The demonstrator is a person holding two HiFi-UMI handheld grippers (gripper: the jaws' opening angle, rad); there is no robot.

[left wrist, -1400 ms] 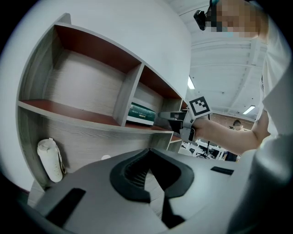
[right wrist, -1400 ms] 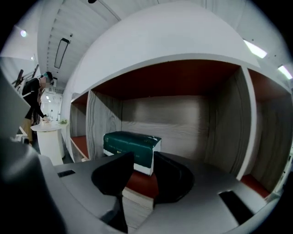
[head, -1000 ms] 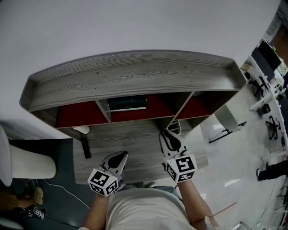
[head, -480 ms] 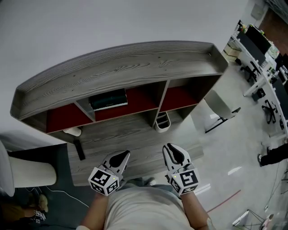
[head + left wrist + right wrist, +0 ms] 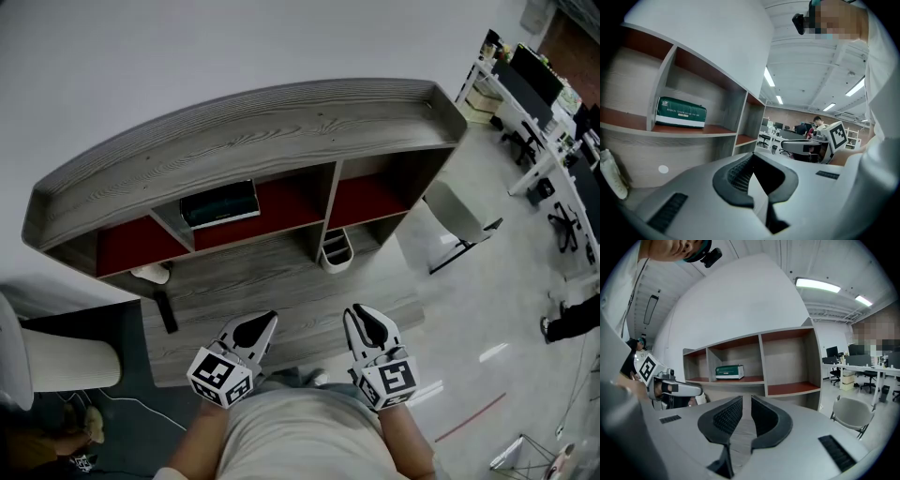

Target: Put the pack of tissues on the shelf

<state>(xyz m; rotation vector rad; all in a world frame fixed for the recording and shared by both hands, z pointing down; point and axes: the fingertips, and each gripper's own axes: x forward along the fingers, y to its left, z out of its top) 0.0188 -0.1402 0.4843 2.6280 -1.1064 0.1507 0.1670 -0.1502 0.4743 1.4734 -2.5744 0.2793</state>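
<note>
The green and white pack of tissues (image 5: 219, 203) lies in the middle compartment of the grey wooden shelf (image 5: 253, 131), on its red floor. It also shows in the left gripper view (image 5: 680, 112) and, small, in the right gripper view (image 5: 730, 372). My left gripper (image 5: 260, 323) and right gripper (image 5: 366, 319) hover side by side near the desk's front edge, close to the person's body and well short of the shelf. Both are shut and hold nothing: the left gripper (image 5: 752, 171) has its pads together, and the right gripper (image 5: 746, 404) shows only a thin slit.
A white cup holder (image 5: 335, 255) stands on the desk (image 5: 244, 281) under the shelf's right divider. A black bar (image 5: 166, 309) and a white object (image 5: 150, 274) lie at the desk's left. A grey chair (image 5: 459, 220) stands to the right, a white seat (image 5: 56, 352) to the left.
The right gripper has drawn back from near the shelf toward the body. The head view has swung, so the shelf sits further left. The tissue pack stays in its compartment.
</note>
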